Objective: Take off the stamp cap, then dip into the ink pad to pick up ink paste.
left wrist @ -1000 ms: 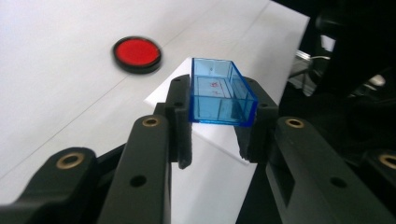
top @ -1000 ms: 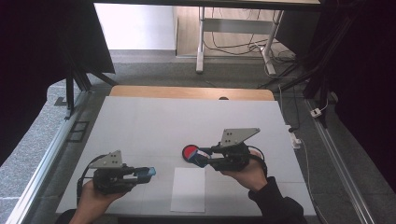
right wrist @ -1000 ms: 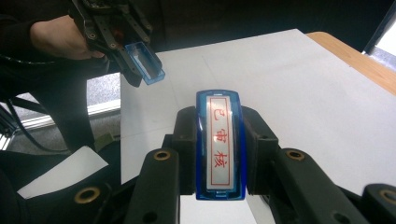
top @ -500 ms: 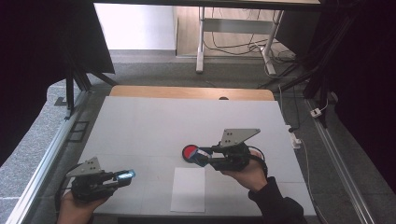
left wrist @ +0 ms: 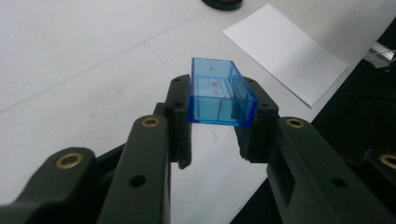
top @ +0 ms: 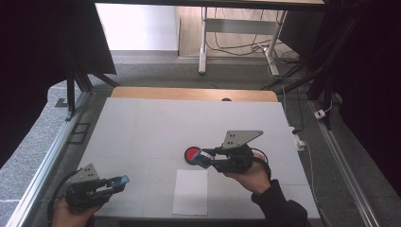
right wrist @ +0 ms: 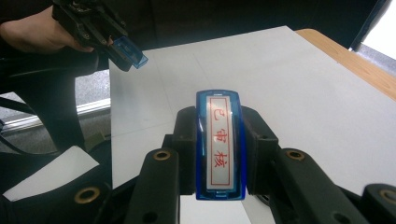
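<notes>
At the bench's near left corner, in the high view, the left hand-held gripper sits low in the person's hand, its jaws pressed on a small blue cap that pokes out toward the white sheet of paper. From above, the cap is a mere blue speck. The left gripper view shows it as a clear blue, box-shaped cap, open and hollow, pinched on both sides and held above bare bench, with the paper off to the upper right and the edge of a dark round pad at the top.

Right of the paper in the high view, the right hand-held gripper is clamped on a blue stamp, its tip just beside a round ink pad with a red middle; whether they touch cannot be told from above. The right gripper view shows what the overhead camera cannot: the stamp's white face with red characters in a red frame, turned up between the jaws. Farther off in that view, the left hand-held gripper with the cap hangs over the bench edge.

A wooden strip runs along the bench's far edge, and beyond it stand table legs and loose cables on the floor
</notes>
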`<state>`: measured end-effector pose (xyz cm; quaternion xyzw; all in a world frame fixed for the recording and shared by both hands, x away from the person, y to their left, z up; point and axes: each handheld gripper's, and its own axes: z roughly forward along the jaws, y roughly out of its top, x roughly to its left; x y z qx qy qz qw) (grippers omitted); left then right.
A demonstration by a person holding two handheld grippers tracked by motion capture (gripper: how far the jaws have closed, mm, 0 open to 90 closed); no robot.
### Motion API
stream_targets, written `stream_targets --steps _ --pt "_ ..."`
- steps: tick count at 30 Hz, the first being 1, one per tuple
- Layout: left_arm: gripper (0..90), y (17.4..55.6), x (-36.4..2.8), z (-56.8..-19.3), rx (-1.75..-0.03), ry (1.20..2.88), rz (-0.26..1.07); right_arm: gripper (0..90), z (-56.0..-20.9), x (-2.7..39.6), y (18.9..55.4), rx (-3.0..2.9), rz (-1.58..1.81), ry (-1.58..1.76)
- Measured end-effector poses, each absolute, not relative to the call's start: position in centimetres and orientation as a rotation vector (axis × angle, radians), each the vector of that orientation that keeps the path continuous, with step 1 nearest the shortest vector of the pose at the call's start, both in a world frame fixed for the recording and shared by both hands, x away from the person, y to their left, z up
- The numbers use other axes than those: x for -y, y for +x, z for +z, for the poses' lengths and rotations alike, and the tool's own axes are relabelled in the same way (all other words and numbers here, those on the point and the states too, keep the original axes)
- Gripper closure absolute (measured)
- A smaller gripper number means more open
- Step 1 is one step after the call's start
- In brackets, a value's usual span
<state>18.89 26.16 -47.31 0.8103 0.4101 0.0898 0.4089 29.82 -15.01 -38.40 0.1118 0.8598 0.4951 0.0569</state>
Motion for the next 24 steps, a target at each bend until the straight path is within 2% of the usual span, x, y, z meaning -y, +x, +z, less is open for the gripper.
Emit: stream_targets --steps 13,24 --pt "68.0 19.0 -26.2 -47.5 -1.044 2.047 0.208 70.7 -38.7 14.7 30.1 -2.611 1.465 0.362" --pt "68.0 18.9 -26.2 -47.5 -1.034 2.049 0.202 70.7 -40.5 13.4 32.0 -2.644 1.366 0.441"
